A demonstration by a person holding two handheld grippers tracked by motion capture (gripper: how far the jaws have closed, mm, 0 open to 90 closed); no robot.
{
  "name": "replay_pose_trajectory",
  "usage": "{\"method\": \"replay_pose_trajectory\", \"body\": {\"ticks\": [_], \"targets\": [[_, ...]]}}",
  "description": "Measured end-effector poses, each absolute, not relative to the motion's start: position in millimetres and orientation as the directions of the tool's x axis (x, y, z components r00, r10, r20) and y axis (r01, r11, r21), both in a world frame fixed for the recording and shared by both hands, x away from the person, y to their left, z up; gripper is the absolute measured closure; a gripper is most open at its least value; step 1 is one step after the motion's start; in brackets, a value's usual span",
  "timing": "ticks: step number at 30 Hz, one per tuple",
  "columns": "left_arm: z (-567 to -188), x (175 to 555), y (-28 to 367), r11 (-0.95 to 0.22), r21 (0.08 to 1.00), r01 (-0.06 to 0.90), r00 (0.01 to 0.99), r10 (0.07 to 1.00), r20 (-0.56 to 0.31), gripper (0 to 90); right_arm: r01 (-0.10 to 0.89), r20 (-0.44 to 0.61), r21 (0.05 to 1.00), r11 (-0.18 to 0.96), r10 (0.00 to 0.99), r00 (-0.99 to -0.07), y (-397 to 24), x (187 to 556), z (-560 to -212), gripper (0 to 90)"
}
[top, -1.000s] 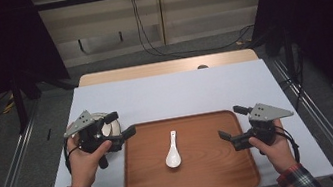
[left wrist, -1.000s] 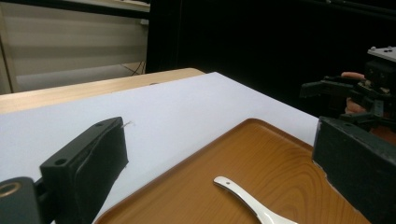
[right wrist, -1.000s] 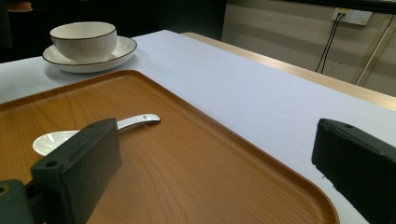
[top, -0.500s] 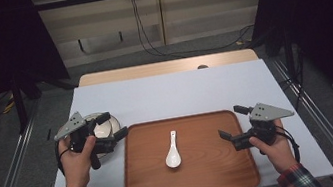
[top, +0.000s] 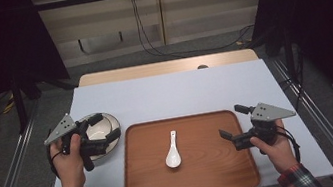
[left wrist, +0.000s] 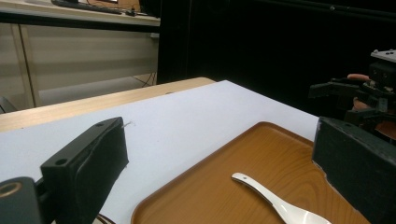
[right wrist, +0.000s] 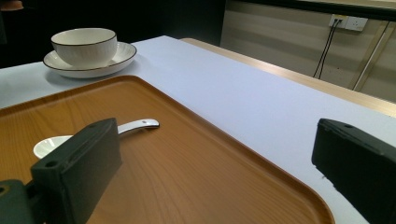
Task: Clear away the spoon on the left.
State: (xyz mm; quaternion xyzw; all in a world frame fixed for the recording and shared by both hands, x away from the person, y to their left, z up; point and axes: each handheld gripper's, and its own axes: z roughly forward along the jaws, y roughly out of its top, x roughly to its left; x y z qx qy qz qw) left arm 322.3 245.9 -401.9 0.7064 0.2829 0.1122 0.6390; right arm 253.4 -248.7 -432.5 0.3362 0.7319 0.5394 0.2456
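High view, table from above. The left gripper [top: 102, 134] hovered over the bowl [top: 95, 128] and covered much of it, so the bowl's inside could not be made out there; the plate [top: 112, 150] beneath it showed as a pale rim at the gripper's 3 and 5 o'clock. In the right gripper view the white bowl [right wrist: 84, 45] with its thin dark rim line sat upright on the plate [right wrist: 121, 55], at 10 o'clock from the tray [right wrist: 187, 177]. The left gripper's jaws stood wide apart and held nothing (in the left gripper view the plate's edge was cut off at the bottom border).

The spoon [top: 171, 151], white and glossy, lay near the middle of the wooden tray [top: 218, 176], handle toward 12 o'clock, bowl end toward 6 o'clock. In the right gripper view its bowl end was partly hidden behind one black jaw. The right gripper [top: 230, 139] sat at the tray's 3 o'clock edge, jaws spread wide and empty, well apart from the spoon. The tray rested on the white table [top: 174, 92].
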Motion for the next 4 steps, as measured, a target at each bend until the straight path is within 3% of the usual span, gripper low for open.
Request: {"method": "replay_pose_trajectory", "body": {"ticks": [4], "targets": [[-402.3, 322.8, 247.2, -0.037, 0.965, 0.258, 0.808, 0.556, -0.194, 3.3, 0.237, 0.005, 0.951, 0.197, 0.758, -0.653, -248.0, 253.9, -433.4, 0.8]]}}
